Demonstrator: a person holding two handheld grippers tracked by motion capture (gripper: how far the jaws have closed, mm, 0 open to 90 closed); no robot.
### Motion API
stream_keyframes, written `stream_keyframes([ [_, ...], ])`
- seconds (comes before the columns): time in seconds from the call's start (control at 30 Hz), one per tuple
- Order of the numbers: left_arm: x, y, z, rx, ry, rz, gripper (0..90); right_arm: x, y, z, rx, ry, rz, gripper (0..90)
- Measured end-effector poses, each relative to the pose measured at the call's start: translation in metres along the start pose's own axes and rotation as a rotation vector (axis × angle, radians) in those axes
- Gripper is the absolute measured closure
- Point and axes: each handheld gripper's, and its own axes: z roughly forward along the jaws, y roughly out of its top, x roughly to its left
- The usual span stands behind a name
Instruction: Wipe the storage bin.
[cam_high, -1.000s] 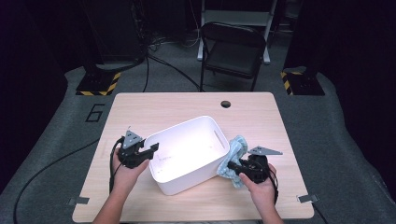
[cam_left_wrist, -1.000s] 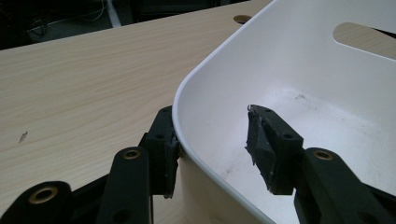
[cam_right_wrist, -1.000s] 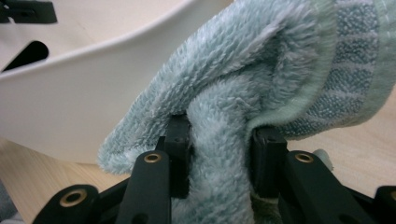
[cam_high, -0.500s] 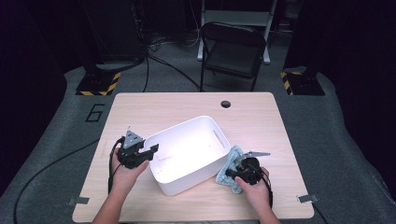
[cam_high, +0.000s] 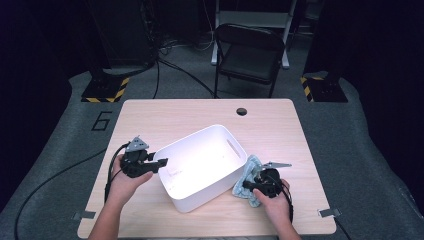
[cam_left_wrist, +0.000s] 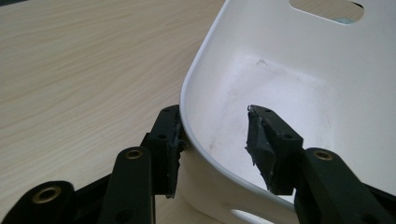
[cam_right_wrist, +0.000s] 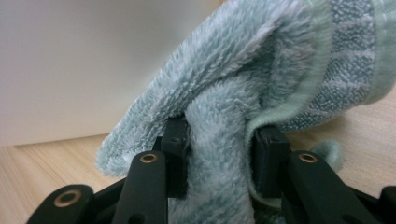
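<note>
A white tub (cam_high: 202, 167) sits on the wooden table (cam_high: 200, 112), nearer the front edge than the back and roughly midway between the left and right edges. It stands upright with its open mouth up, and its long axis runs slantwise, from the front-left toward the back-right corner. A slot handle (cam_high: 233, 147) is cut into its right end wall.

The left gripper (cam_high: 159, 162) is at the tub's left end. In the left gripper view its jaws straddle the tub's rim (cam_left_wrist: 196, 135): the outer one touches the outside of the wall, the inner one stands apart from it inside the tub, so the tongs are released rather than clenched. They have just been closing a little.

A pale green towel (cam_high: 249, 172) lies bunched on the table just beside the tub's right long wall, near the front-right part of the table. The right gripper (cam_high: 250, 184) has a fold of the towel (cam_right_wrist: 219, 154) between its jaws, both pads pressing into the pile; it is grasping the towel, though the jaws have just been opening slightly.

Beyond the table's back edge a dark folding chair (cam_high: 252, 55) stands on the grey floor. A round cable hole (cam_high: 242, 111) lies near the back edge.
</note>
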Motion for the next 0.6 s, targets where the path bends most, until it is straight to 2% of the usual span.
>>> stream_keyframes([
  [0.1, -0.002, -0.002, 0.006, -0.033, 0.032, 0.008, 58.3, 0.0, 0.0, 0.0, -0.002, 0.0, -0.002, 62.5],
  [0.23, -0.008, -0.002, 0.009, -0.05, 0.079, 0.028, 60.3, 0.002, -0.001, -0.001, -0.007, -0.012, -0.005, 62.6],
  [0.4, -0.009, -0.006, 0.011, -0.087, 0.103, -0.005, 63.8, 0.002, 0.0, -0.001, -0.033, -0.017, -0.031, 63.1],
  [0.43, -0.01, -0.006, 0.012, -0.095, 0.114, -0.005, 64.4, 0.005, 0.001, -0.003, -0.021, -0.023, -0.02, 63.1],
  [0.6, -0.014, -0.008, 0.013, -0.105, 0.141, 0.009, 65.4, 0.008, 0.003, -0.005, -0.043, -0.032, -0.033, 63.2],
])
